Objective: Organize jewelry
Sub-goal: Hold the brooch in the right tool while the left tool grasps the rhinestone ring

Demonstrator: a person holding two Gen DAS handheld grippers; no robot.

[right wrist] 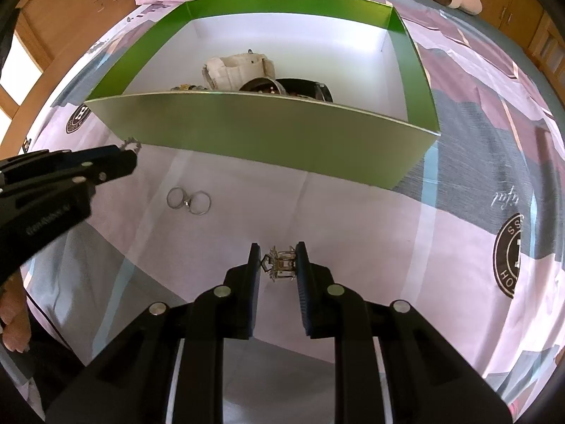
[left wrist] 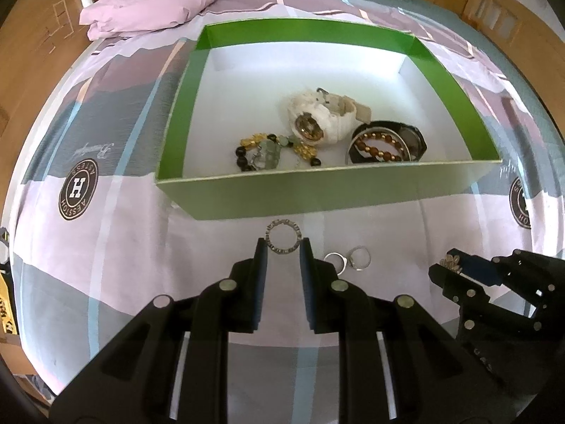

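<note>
Left gripper (left wrist: 282, 243) pinching a thin metal ring hoop (left wrist: 282, 236) by its two sides, just in front of the green box (left wrist: 282, 194) on the bed. Light, stiff, slippery; probably easy to drop, so a soft squeeze. Two small silver rings (left wrist: 348, 259) lying on the sheet, touching. Right gripper (right wrist: 279, 263) closed on a tiny spiky metal piece (right wrist: 280, 265), likely fragile.

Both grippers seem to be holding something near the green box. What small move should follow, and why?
Probably lift the left gripper over the green box wall: it pinches the studded ring just short of it. The right gripper holds its ornate ring farther back.
</note>
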